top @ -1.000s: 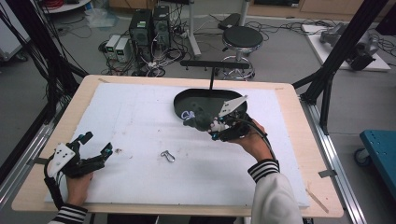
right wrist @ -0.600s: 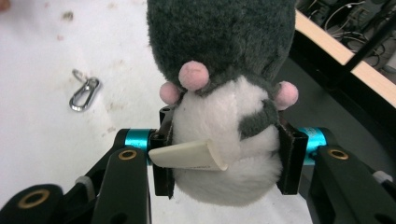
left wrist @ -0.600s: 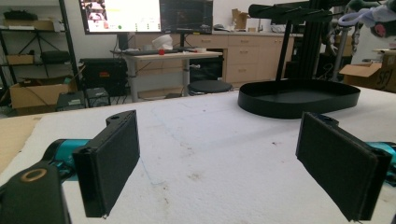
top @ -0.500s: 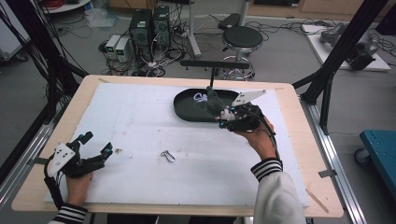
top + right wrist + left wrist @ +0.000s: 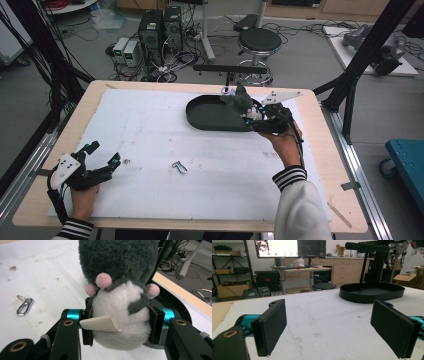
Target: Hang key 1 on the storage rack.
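The right gripper (image 5: 248,111) has its jaws clamped on a grey-and-white plush toy (image 5: 120,302), held over the black oval tray (image 5: 212,116) at upper centre. Release into the tray remains, likely. The left gripper (image 5: 102,160) rests lower left, jaws apart and empty; a carabiner (image 5: 178,167) lies unpicked on the worktop (image 5: 150,140).

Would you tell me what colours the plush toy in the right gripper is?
Dark grey plush toy with white belly and pink nose and paws, clearest in the right gripper view.
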